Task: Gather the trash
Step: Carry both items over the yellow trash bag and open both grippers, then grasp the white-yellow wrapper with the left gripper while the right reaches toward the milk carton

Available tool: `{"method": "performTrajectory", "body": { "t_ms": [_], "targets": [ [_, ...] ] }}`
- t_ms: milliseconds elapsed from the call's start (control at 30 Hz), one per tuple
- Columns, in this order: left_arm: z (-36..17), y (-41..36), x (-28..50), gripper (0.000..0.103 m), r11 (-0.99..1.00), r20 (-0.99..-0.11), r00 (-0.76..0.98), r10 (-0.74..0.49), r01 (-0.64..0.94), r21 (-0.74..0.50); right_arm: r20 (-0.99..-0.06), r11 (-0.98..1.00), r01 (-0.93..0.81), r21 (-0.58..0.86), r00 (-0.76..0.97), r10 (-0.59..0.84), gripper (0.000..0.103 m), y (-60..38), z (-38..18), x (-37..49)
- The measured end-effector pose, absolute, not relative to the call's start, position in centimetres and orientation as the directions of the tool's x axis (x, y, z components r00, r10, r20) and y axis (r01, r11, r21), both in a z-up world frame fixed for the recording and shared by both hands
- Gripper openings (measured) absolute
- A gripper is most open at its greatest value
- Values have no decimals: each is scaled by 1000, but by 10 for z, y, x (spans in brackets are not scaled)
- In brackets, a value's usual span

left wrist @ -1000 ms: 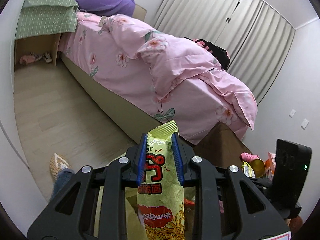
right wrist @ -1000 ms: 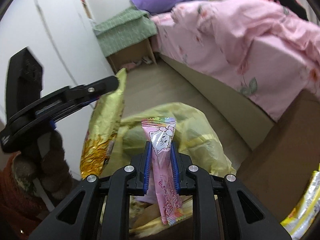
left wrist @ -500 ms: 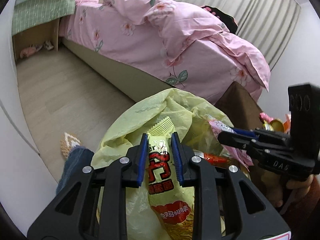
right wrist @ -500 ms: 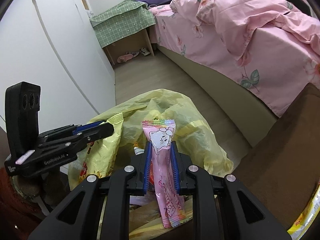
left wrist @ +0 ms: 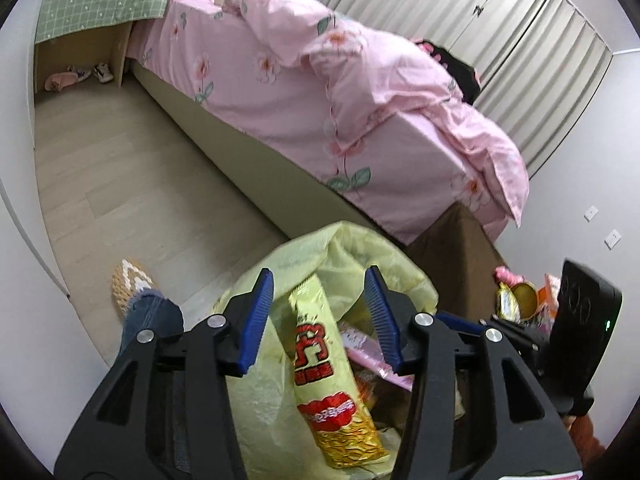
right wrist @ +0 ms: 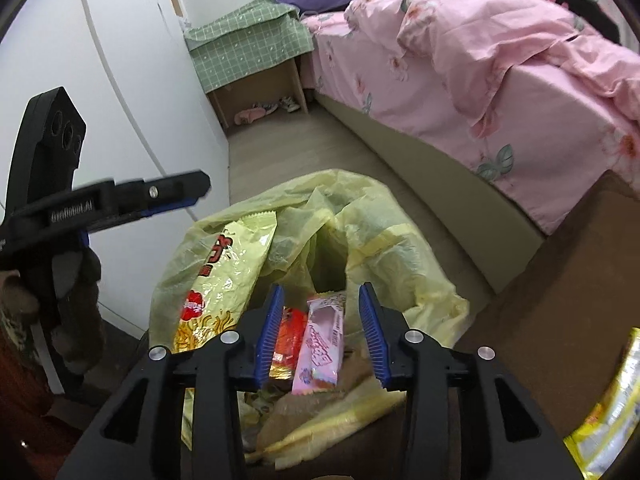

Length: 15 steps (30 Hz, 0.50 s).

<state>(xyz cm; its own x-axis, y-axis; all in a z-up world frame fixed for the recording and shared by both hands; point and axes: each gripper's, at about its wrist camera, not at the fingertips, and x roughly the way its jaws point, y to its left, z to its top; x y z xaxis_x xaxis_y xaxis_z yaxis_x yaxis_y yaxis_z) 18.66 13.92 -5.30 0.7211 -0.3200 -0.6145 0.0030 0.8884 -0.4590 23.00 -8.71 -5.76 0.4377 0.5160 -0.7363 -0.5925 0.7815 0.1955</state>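
Inside yellow bag (right wrist: 372,248): 1 noodle packet (left wrist: 332,372), 1 pink wrapper (right wrist: 320,344).

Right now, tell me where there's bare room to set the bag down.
The floor between the bed and the white wall is bare, up to the nightstand with shoes beneath. Crowded: the yellow bag is stuffed with wrappers, and the brown surface has a packet at its near edge; its far part is free.
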Motion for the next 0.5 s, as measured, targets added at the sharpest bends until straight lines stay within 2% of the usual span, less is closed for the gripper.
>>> {"method": "performTrajectory", "body": {
  "t_ms": [67, 200, 500],
  "targets": [
    [-43, 138, 184, 47, 888, -600, 737, -311, 1, -459, -724, 795, -580, 177, 470, 504, 42, -97, -49, 222],
    [-31, 120, 182, 47, 892, -593, 735, -329, 36, -451, -702, 843, -518, 148, 545, 459, 43, -132, -33, 202],
    [-32, 6, 190, 48, 873, -638, 599, -484, 278, -401, -698, 961, -261, 88, 672, 246, 44, -245, -26, 143]
  ]
}}
